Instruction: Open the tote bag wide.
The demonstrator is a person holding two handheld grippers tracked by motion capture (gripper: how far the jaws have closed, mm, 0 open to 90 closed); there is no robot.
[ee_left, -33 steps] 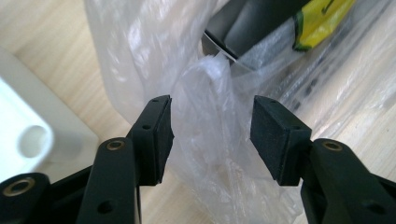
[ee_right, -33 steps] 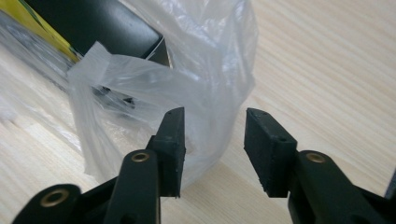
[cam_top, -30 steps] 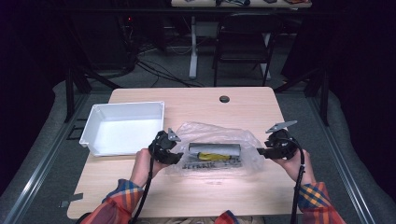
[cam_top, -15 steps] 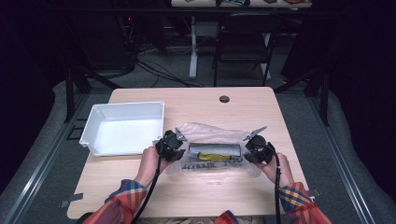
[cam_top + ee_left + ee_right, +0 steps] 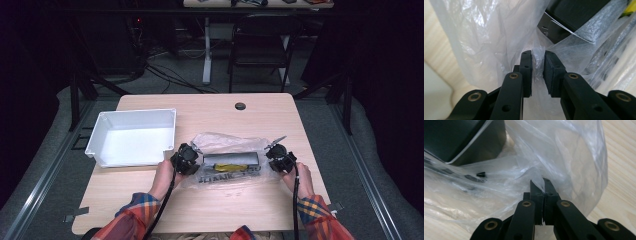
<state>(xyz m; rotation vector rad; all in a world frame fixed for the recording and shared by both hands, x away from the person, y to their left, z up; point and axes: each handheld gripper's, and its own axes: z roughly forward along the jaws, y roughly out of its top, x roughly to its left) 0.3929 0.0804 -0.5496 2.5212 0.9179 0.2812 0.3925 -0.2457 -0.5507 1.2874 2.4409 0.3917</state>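
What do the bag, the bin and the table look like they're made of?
Bag: thin clear plastic film, glossy; it crinkles and bunches, and the dark box inside shows through it.
Bin: probably rigid white plastic, smooth and matte, with even moulded-looking walls.
Table: light wood or wood-look laminate; the right gripper view shows fine straight grain lines, which don't settle which.

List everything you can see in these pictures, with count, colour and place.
plastic bag: one, clear with dark print, near middle of the table, pinched at both ends
box: one, dark with a yellow patch, inside the bag
tray: one, white, left on the table
table: one, light wood
chair: one, dark, beyond the table
left gripper: one, black, jaws closing on bunched bag film
right gripper: one, black, jaws shut on bag film
sleeves: two, plaid, bottom edge
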